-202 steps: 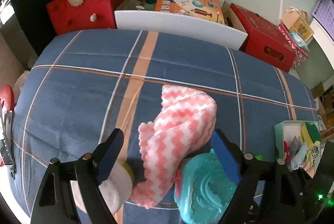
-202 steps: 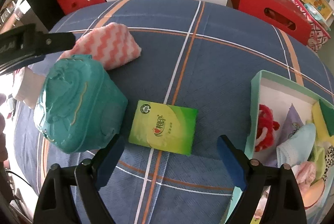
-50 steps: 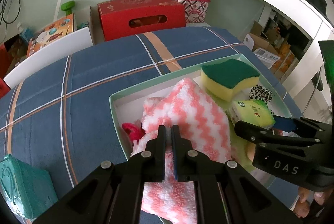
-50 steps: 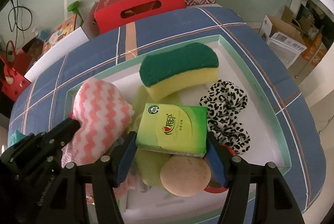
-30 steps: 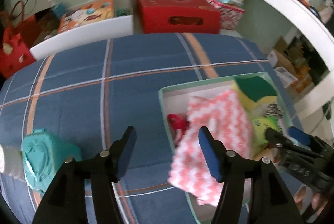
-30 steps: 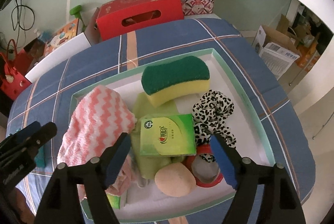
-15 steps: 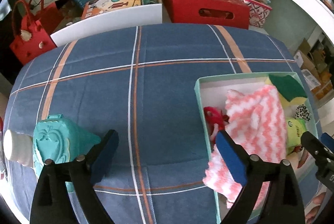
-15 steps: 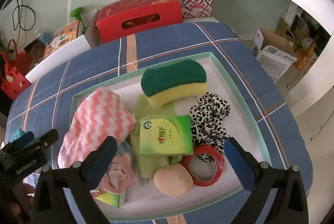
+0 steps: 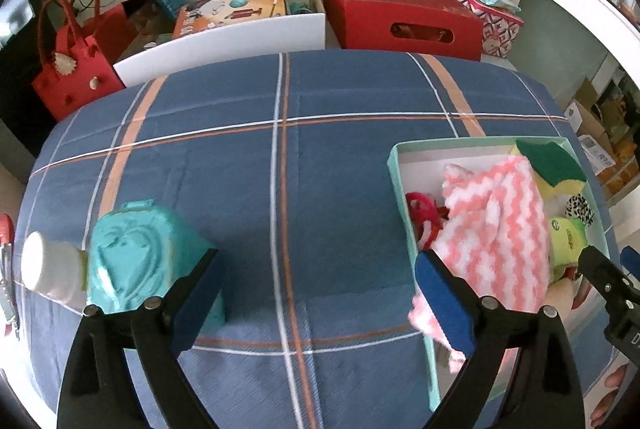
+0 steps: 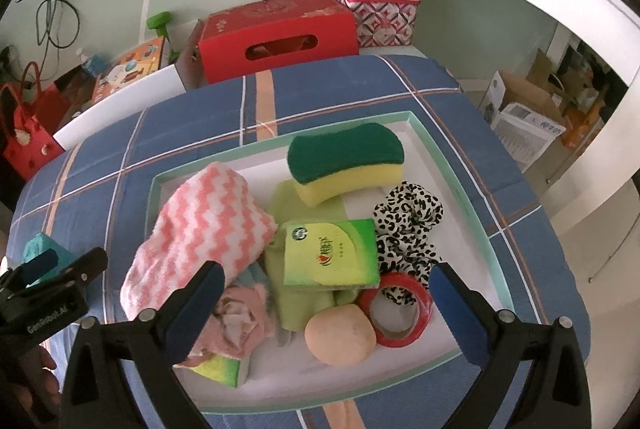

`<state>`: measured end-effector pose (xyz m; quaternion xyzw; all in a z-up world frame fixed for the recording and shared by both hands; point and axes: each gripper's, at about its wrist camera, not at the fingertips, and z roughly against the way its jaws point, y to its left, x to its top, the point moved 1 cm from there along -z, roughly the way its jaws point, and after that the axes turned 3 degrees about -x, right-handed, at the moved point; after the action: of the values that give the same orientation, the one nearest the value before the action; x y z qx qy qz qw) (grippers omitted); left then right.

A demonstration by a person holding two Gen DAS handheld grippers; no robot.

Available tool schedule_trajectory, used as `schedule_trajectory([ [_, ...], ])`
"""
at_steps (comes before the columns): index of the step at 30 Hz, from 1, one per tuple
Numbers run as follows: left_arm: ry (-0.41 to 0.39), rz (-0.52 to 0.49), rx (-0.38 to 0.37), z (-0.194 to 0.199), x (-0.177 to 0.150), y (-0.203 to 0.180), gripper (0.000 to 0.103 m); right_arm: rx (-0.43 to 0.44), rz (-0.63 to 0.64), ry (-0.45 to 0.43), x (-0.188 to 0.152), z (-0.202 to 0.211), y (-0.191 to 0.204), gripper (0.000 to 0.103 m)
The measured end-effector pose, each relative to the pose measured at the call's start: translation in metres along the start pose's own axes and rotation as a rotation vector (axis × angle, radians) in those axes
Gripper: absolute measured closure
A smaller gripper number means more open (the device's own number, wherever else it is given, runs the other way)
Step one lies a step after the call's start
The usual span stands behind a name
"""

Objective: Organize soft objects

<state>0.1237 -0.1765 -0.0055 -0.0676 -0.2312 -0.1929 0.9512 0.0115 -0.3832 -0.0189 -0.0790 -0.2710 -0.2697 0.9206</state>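
Table [image 9: 280, 149] under blue plaid cloth. Mint box [image 10: 472, 197] below right claw [image 10: 324, 303], jaws spread wide, empty. Pink zigzag towel [image 10: 208, 229] inside box, ahead-left of it. Left claw [image 9: 320, 293] spread, empty, over bare cloth; teal case [image 9: 136, 261] beside its left finger.

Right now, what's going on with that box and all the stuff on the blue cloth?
A person is sorting soft things into the green box. The pink towel and tissue pack lie in it, held by neither gripper. Both the left gripper and right gripper are open. A teal pouch sits outside on the cloth.
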Motion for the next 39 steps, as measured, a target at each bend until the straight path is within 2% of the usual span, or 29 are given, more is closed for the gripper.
schedule_trajectory([
  [8, -0.011, 0.044, 0.015, 0.021, -0.021, 0.017, 0.008, 0.015, 0.056, 0.000, -0.019, 0.010, 0.020, 0.000],
  [12, -0.018, 0.056, 0.062, 0.031, -0.037, 0.026, 0.008, 0.029, 0.086, -0.008, -0.026, 0.017, 0.031, 0.000],
  [20, -0.048, 0.082, 0.109, 0.050, -0.065, 0.037, 0.008, 0.048, 0.148, -0.009, -0.042, 0.024, 0.050, 0.000],
  [25, -0.019, 0.086, 0.166, 0.048, -0.081, 0.048, 0.008, 0.057, 0.175, 0.010, -0.054, 0.023, 0.057, 0.000],
  [39, 0.052, 0.131, 0.197, 0.045, -0.117, 0.073, 0.008, 0.071, 0.245, 0.050, -0.087, 0.022, 0.081, 0.000],
])
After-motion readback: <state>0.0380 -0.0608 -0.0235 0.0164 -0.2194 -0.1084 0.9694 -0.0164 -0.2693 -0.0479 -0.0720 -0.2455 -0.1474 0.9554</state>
